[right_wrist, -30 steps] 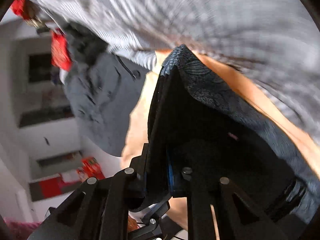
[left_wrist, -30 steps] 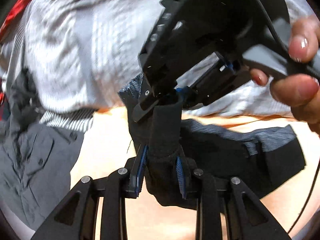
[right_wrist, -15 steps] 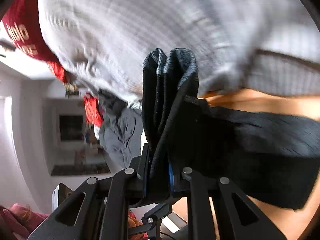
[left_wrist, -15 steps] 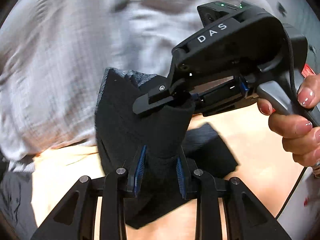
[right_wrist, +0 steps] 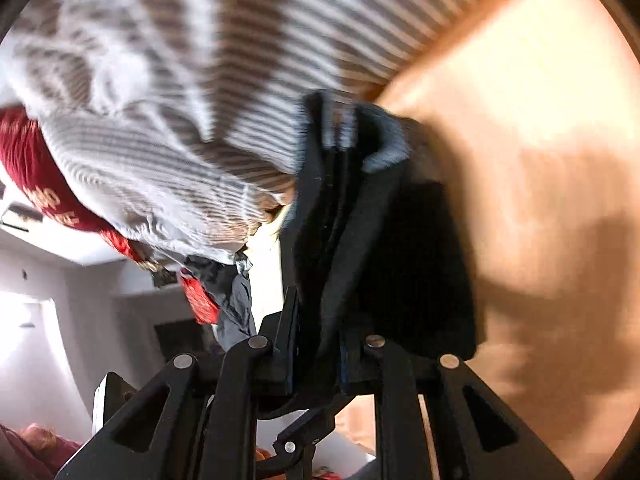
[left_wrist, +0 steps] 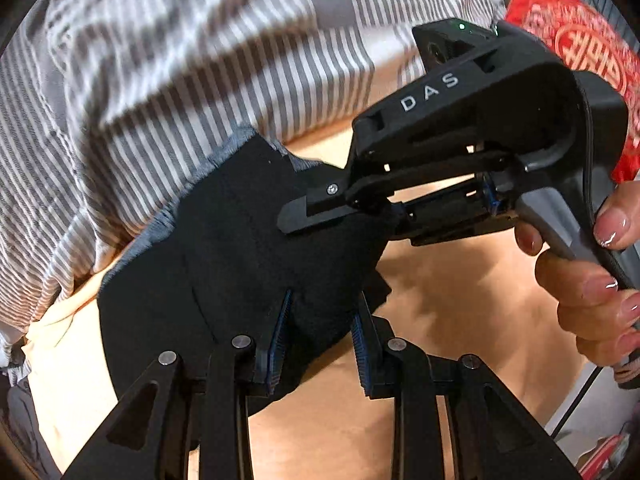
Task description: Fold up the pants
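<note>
The black pants point(left_wrist: 224, 264) hang bunched above an orange surface point(left_wrist: 460, 292), their grey inner lining showing at the upper edge. My left gripper point(left_wrist: 320, 340) is shut on a thick fold of the dark cloth between its blue pads. In the left wrist view the right gripper point(left_wrist: 340, 212), held by a hand point(left_wrist: 588, 280), pinches the same cloth a little higher. In the right wrist view my right gripper point(right_wrist: 316, 356) is shut on several layers of the black pants point(right_wrist: 380, 248), which rise ahead of the fingers and drape to the right.
A grey-and-white striped cloth point(left_wrist: 168, 80) lies behind the pants, also large in the right wrist view point(right_wrist: 192, 120). A red printed item point(left_wrist: 580, 48) sits at the far right. A dark grey garment point(right_wrist: 236, 300) lies at the cloth's far end.
Both grippers have swept sideways together carrying the pants, and both have rolled. The grey shirt has slid out of the left view; the red item has come in.
</note>
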{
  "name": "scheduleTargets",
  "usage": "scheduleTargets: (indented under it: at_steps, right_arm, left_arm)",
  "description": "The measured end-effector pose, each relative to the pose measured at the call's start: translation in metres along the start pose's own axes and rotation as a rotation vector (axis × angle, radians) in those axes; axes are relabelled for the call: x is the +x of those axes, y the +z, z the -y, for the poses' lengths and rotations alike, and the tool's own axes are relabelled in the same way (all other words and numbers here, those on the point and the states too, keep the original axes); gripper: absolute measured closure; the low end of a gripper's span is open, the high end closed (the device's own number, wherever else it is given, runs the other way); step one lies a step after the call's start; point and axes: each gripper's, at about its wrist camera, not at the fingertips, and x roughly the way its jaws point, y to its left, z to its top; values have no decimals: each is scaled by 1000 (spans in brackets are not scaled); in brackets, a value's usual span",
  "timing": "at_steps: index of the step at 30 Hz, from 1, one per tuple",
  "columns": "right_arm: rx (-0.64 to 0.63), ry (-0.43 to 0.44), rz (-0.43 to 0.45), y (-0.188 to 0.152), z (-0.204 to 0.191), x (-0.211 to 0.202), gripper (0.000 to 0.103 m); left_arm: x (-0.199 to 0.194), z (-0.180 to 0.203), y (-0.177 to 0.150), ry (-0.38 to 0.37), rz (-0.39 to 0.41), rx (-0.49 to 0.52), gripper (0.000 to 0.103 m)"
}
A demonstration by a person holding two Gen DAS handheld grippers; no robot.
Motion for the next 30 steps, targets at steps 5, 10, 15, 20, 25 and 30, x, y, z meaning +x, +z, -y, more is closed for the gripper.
scheduleTargets:
  at_steps: [5,10,15,20,25,30]
  right_arm:
    - [37,65,6,-2,29,5,83]
    - [-18,88,-17,-7,16,11,83]
    - [-29,-56,-55,-9,14,22,78]
    - [-34,-147,-14,-19,-1,0,40]
    - [-27,-237,125,-7,-23,-43,37]
    - [-160,-308,157,19,-62,-27,41]
  left_arm:
    - [12,16,-6,38,0,53,74]
    - [-2,8,-9,57,8,50,74]
    - [3,-1,-7,21,-58,20,74]
    - [-20,-27,-7,-16,-60,-38,50]
    - [-43,-76,-9,-11,-35,-142,43]
    - [-39,-99,-10,11,-46,-196,43]
